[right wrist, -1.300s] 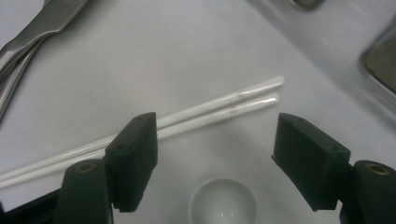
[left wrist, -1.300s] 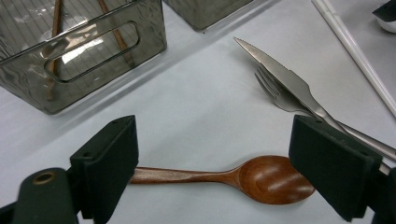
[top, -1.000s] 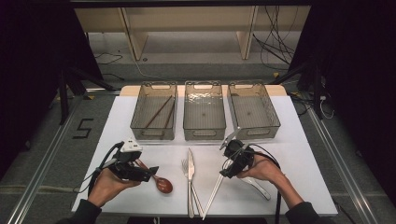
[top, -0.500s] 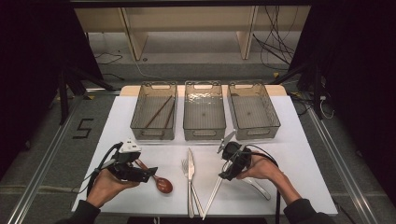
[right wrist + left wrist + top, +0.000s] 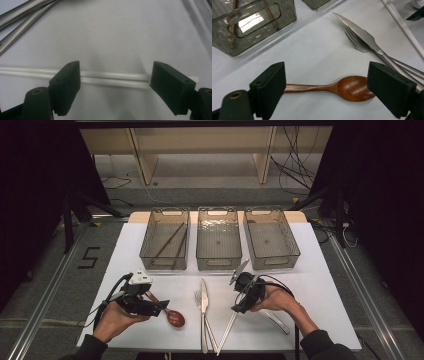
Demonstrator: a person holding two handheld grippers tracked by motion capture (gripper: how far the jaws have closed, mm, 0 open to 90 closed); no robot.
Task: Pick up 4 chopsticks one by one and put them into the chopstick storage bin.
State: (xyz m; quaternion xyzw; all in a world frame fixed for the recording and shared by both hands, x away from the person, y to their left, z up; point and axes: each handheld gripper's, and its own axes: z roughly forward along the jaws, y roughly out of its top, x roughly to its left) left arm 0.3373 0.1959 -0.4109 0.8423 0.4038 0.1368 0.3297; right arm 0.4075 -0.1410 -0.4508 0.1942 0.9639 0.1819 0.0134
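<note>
High view, table: white table top point(image 5: 320, 285) with three clear bins in a row at its far side.
High view, bins: left bin point(image 5: 165, 240) holds two brown sticks; middle bin point(image 5: 219, 237) and right bin point(image 5: 271, 237) look bare inside.
High view, left gripper: left gripper point(image 5: 159, 307) is held low at the near left, just beside a wooden spoon point(image 5: 170, 312), whose bowl points toward the table's middle.
High view, cutlery: a knife point(image 5: 204, 315) and a fork point(image 5: 200, 301) lie close together near the middle.
High view, right gripper: right gripper point(image 5: 237, 309) sits over white chopsticks point(image 5: 226, 332) that slant toward the near edge.
Left gripper view: jaws stand wide apart on either side of the wooden spoon point(image 5: 337, 88), one by the handle, one by the bowl; whether they touch it I cannot tell. Knife point(image 5: 362, 37) and fork point(image 5: 359, 45) lie beyond.
Right gripper view: jaws are spread apart, straddling the paired white chopsticks point(image 5: 112, 77), which run crosswise between them on the table.
</note>
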